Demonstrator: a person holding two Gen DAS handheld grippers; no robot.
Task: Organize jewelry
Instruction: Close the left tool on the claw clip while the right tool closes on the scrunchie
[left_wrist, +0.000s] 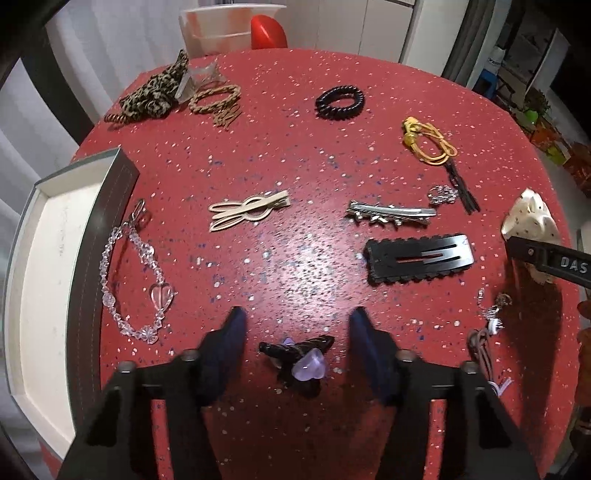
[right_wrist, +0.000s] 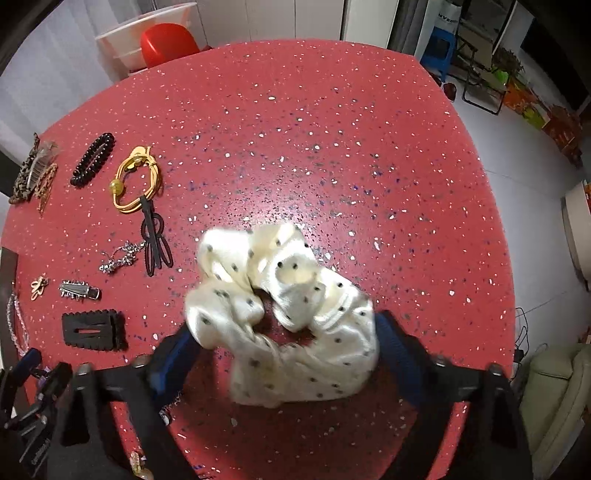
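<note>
My left gripper (left_wrist: 295, 325) is open, low over the red table, with a black clip with a purple heart (left_wrist: 299, 356) lying between its fingers. My right gripper (right_wrist: 284, 332) has its fingers wide apart around a cream polka-dot scrunchie (right_wrist: 280, 314), blurred as if in motion; whether it is held I cannot tell. The scrunchie also shows in the left wrist view (left_wrist: 532, 225). A white open box (left_wrist: 55, 280) stands at the left edge, with a clear bead chain with a heart (left_wrist: 136, 277) beside it.
Spread over the red table (left_wrist: 295, 147) are a beige clip (left_wrist: 247, 212), a silver clip (left_wrist: 391, 216), a black snap clip (left_wrist: 419, 258), a black spiral tie (left_wrist: 340, 101), a yellow cord tie (left_wrist: 428, 142) and a leopard scrunchie (left_wrist: 155, 92). A white tub (left_wrist: 229, 26) stands behind.
</note>
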